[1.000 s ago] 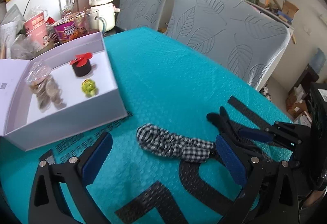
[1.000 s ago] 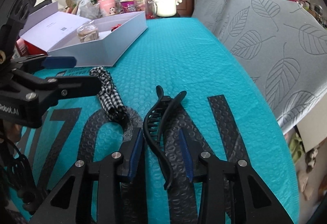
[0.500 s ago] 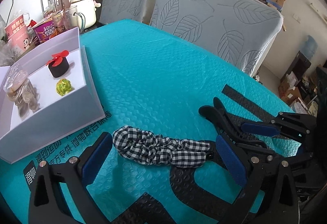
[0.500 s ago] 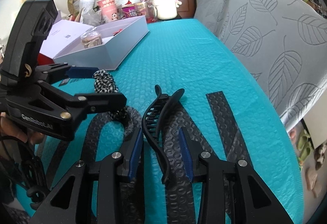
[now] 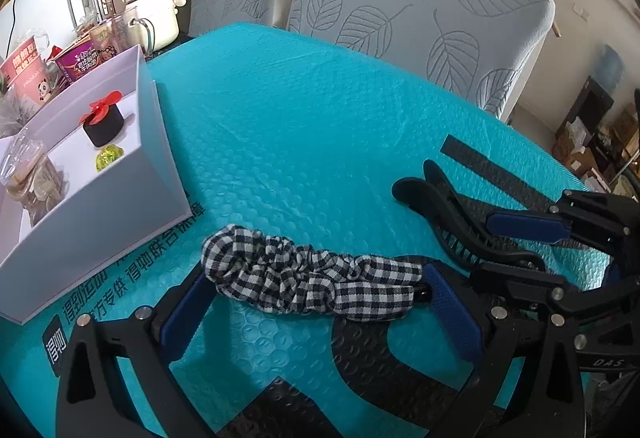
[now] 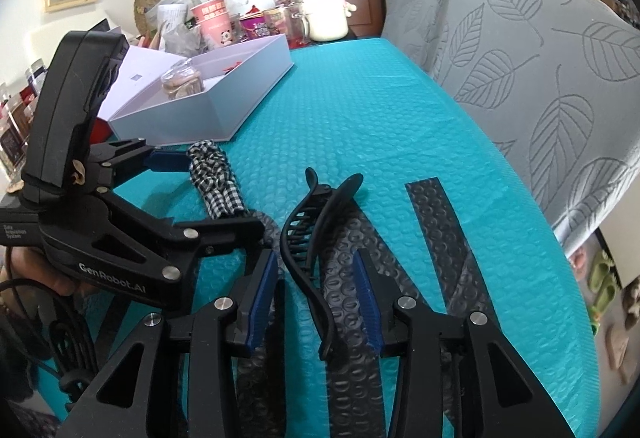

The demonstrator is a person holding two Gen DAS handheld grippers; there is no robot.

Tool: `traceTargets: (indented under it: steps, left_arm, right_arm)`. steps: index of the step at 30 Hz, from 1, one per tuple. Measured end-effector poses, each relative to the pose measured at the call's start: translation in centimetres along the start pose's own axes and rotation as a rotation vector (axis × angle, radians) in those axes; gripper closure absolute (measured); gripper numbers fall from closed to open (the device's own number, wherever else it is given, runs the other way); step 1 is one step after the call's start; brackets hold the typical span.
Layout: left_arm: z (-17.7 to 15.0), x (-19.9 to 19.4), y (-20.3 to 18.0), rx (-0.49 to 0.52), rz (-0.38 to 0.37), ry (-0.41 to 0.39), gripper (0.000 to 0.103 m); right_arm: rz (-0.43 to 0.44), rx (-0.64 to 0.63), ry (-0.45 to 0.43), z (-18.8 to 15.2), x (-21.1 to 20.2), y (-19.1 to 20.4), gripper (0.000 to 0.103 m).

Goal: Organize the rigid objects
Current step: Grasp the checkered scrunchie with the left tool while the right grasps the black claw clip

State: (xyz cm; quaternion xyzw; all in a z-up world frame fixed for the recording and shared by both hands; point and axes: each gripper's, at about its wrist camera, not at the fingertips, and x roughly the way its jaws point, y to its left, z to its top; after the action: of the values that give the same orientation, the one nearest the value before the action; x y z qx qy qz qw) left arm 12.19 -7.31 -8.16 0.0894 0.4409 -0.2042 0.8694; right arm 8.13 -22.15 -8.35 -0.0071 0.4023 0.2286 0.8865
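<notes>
The left gripper [image 5: 316, 302] has its jaws spread wide, one blue pad at each end of the black-and-white checked scrunchie [image 5: 308, 278], which lies flat on the teal bubble-wrap mat [image 5: 300, 126] between them; the pads look to be at or just touching its ends, and whether they press it cannot be told. The right gripper [image 6: 316, 294] is also released, its jaws apart on either side of the black hair claw clip [image 6: 316, 238], which rests on the mat with its near tail between the blue pads [image 6: 260, 294] and does not touch them. From the left wrist view the clip [image 5: 460, 214] sits just right of the scrunchie, with the right gripper's finger [image 5: 528, 226] over it. From the right wrist view the scrunchie [image 6: 216, 178] lies left of the clip, the two close but apart. Further left and farther away stands an open white box [image 5: 120, 206], its wall near the scrunchie's left end. Inside it are a black pot with a red flower [image 5: 104, 120], a small yellow-green ball [image 5: 108, 158] and a clear bag of shells or stones [image 5: 32, 178]. Beyond the box a cream kettle [image 5: 150, 4] stands among cups and packets, and grey leaf-patterned chair covers [image 5: 420, 10] line the far right edge of the table
</notes>
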Motion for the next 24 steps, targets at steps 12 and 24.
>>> traceTargets:
  steps: [12, 24]
  left_arm:
    - [0.1, -0.1, 0.1, 0.011, 0.014, -0.017, 0.000]
    - [-0.5, -1.0, -0.5, 0.033, 0.030, -0.058, 0.023]
  right_arm:
    - [0.012, 0.014, -0.005, -0.1, -0.1, -0.2, 0.062]
    - [0.004, 0.008, -0.015, -0.2, -0.1, 0.0, 0.062]
